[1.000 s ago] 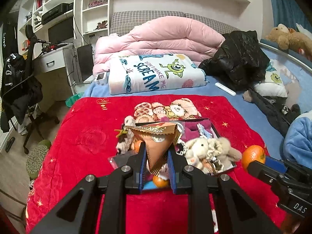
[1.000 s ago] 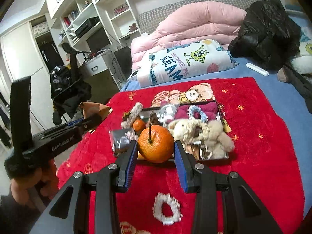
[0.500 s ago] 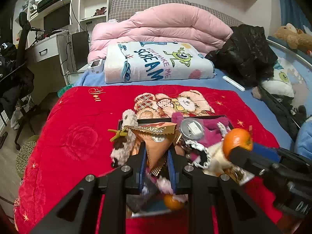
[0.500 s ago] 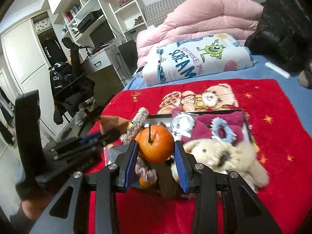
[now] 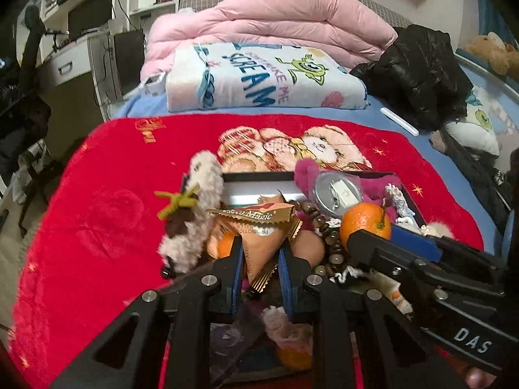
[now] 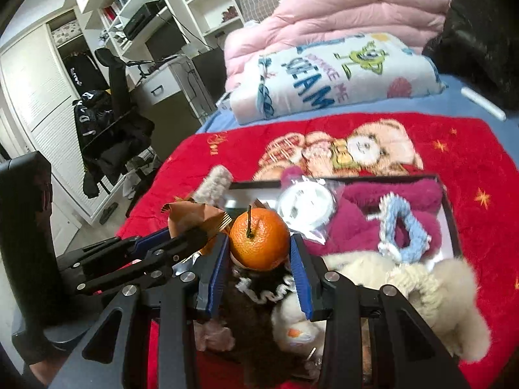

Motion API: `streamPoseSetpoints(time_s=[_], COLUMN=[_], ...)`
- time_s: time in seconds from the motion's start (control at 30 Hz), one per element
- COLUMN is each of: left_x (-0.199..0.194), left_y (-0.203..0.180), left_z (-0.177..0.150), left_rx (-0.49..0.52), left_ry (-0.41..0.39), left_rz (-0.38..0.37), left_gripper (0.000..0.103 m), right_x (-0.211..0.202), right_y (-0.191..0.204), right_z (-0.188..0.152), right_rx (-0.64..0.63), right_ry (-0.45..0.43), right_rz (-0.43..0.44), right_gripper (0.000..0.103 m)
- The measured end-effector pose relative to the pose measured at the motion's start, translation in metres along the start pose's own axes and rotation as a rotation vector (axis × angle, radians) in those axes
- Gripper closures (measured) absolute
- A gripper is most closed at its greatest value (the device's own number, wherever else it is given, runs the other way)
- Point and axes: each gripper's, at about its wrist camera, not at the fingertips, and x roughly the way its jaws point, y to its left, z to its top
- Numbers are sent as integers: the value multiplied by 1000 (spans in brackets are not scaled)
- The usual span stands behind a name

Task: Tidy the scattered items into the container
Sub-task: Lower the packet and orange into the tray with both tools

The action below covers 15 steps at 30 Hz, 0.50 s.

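**Both grippers loaded over the box**

From my left wrist camera I see the left gripper [image 5: 258,261] clenched on a triangular snack packet [image 5: 259,231], orange-brown with a gold crimped top edge, its point down between the blue pads. The same view catches the right gripper [image 5: 386,238] coming in from the right side with a tangerine [image 5: 365,218] at its tip. A string of brown beads [image 5: 326,227] lies between packet and tangerine, something I cannot make out from the other camera.

My right wrist camera gives the tangerine [image 6: 259,238] head-on: round, bright orange, short stem up, pinched by the right gripper [image 6: 259,253] on both sides. The left gripper [image 6: 194,235] shows here at the left, with the packet [image 6: 191,214] crumpled at its tip. This view opens up the far half of the box [image 6: 449,207]: a magenta fluffy cloth [image 6: 356,214], a light blue scrunchie [image 6: 404,230], a round white disc in clear wrap [image 6: 306,206] and a cream plush toy [image 6: 431,288] hanging over the near right edge.

Both held things hang above the black-rimmed box, which sits on a red blanket [image 5: 97,201] on the bed. A fuzzy beige hairband [image 5: 198,214] with a green bow leans over the box's left rim, just beside the packet. The box is heaped, and my own gripper arms block its near part.
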Motion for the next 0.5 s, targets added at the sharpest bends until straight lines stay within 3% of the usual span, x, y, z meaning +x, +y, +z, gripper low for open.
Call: streamPoseSetpoints(time_s=[0.5], left_x=[10], left_y=[-11], left_z=[-12], left_rx=[32], left_ry=[29], left_rz=[20], left_gripper=[83], right_x=[9], right_y=[-9], right_z=[-10], right_rx=[50], right_ry=[27], right_rz=[20], right_gripper=[67])
